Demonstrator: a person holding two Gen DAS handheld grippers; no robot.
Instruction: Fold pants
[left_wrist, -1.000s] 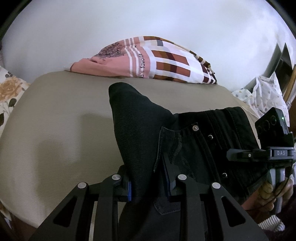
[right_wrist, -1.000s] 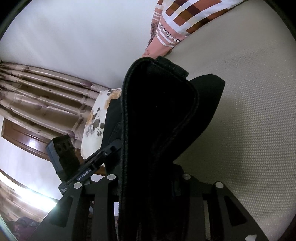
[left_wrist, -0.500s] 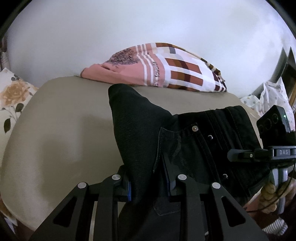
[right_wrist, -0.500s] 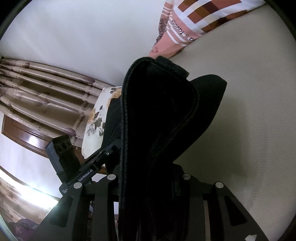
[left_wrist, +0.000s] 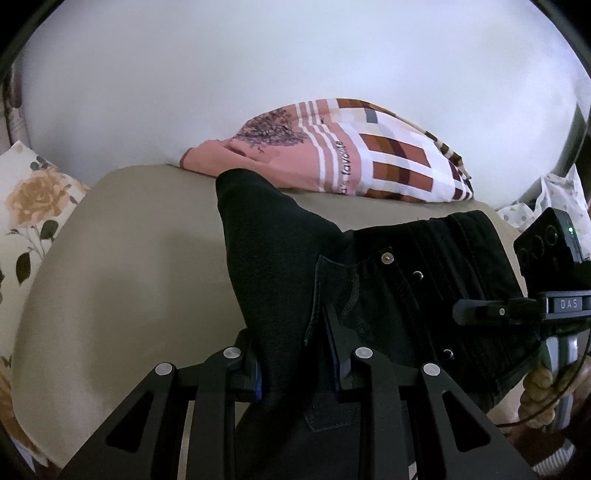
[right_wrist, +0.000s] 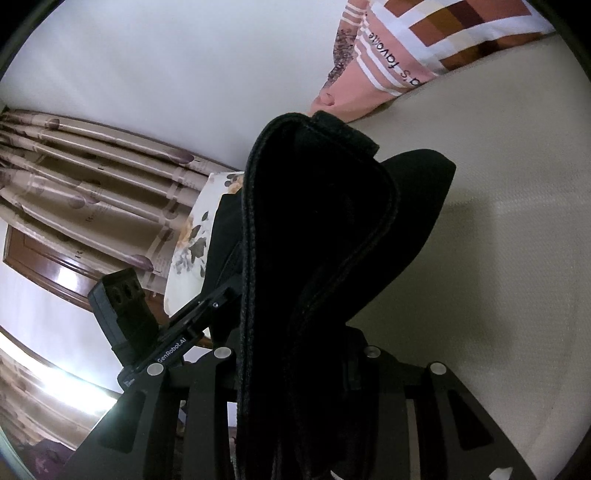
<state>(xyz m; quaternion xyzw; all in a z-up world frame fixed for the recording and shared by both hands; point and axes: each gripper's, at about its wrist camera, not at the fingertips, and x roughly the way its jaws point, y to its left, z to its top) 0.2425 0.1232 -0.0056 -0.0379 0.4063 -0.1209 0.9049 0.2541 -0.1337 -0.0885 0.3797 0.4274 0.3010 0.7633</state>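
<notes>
Right now we hold the pants (left_wrist: 369, 280) up off the bed (left_wrist: 140, 266) with both tools, one at each end of the waistband, so the dark cloth hangs stretched between them instead of lying crumpled. Our left gripper (left_wrist: 295, 354) pinches a thick fold of the fabric near a back pocket; the blue-edged pads sit tight against the cloth on either side. Our right gripper (right_wrist: 295, 354) clamps a bunched waistband edge, its jaws pressed onto several layers that rise in front of its lens like a stiff hood. In the left view the right tool shows at the far edge, with a hand (left_wrist: 541, 391) wrapped round its handle.

Holding the top at two points seems meant to line the legs up, one over the other, before we lay them down.

The pants are black denim, heavy and coarse, with raised seams and small metal rivets (left_wrist: 386, 258) near the fly. The bed sheet is beige, finely woven and flat. Behind lies a pillow (left_wrist: 354, 155) in pink and white with brown checks and printed lettering. A floral cushion (left_wrist: 33, 206) sits at the left edge, and pleated curtains (right_wrist: 96, 184) hang beyond it in the right view.
</notes>
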